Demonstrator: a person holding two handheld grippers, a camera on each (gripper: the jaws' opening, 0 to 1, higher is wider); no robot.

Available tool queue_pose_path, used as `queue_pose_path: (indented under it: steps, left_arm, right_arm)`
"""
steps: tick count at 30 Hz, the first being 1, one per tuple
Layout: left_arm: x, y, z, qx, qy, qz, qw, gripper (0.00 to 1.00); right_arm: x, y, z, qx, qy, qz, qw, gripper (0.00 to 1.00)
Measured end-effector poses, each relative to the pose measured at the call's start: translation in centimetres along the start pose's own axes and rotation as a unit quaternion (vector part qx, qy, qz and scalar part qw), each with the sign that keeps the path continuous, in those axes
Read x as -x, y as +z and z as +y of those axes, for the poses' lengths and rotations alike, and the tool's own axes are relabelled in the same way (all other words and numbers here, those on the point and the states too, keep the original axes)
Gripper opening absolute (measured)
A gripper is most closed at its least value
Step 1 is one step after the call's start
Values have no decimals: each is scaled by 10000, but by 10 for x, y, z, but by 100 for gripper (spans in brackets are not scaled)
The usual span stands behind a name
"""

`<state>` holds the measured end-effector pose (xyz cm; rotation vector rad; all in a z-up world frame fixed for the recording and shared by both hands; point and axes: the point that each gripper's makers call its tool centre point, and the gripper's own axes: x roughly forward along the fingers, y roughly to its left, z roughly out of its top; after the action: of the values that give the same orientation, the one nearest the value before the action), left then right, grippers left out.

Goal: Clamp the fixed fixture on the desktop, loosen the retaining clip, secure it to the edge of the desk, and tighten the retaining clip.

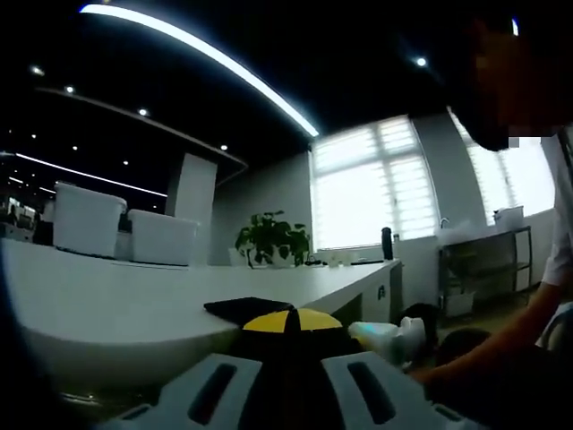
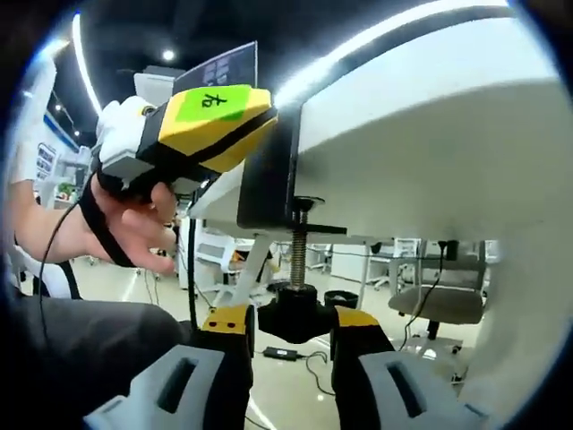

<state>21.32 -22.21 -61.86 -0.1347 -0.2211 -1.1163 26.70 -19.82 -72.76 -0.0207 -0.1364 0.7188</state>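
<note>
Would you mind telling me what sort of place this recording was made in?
Most likely an open-plan office or lab: a long white desk, a potted plant by large windows, strip ceiling lights, and an office chair beyond the desk.

Black clamp fixture [image 2: 269,170] on desk edge [image 2: 394,134], screw knob [image 2: 291,315] below.

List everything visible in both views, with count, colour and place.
desk: one, white, clamp fitted on its edge
clamp bracket: one, black, gripping the desk edge
screw: one, threaded, below the bracket
knob: one, black, between the right gripper's jaws
bins: two, white, far end of desk
plant: one, green, by window
left gripper: yellow and black, hand-held beside the bracket
right gripper: yellow pads on the knob
</note>
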Motion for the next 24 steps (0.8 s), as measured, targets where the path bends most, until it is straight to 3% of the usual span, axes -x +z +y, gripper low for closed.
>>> queue_pose_path:
  steps: [5,8,11,16,22,24]
  left_arm:
    - [2,-1,2,9,49,-6,10000,3]
    - [3,-2,3,-30,81,15,10000,3]
    - [5,-1,4,-103,101,21,9999,3]
    - [6,0,4,-132,100,16,9999,3]
    - [6,0,4,-251,121,74,9996,3]
    - [6,0,4,-267,128,82,9995,3]
  right_arm:
    - [5,1,-6,-179,-643,-136,9977,40]
    - [16,5,-9,-111,-1278,-185,9916,46]
    - [27,10,-9,-31,-1765,-213,9841,45]
    - [26,26,5,442,-1849,-345,9812,43]
    - [21,17,4,656,-1968,-173,9781,37]
    - [23,18,-4,686,-2154,-213,9739,31]
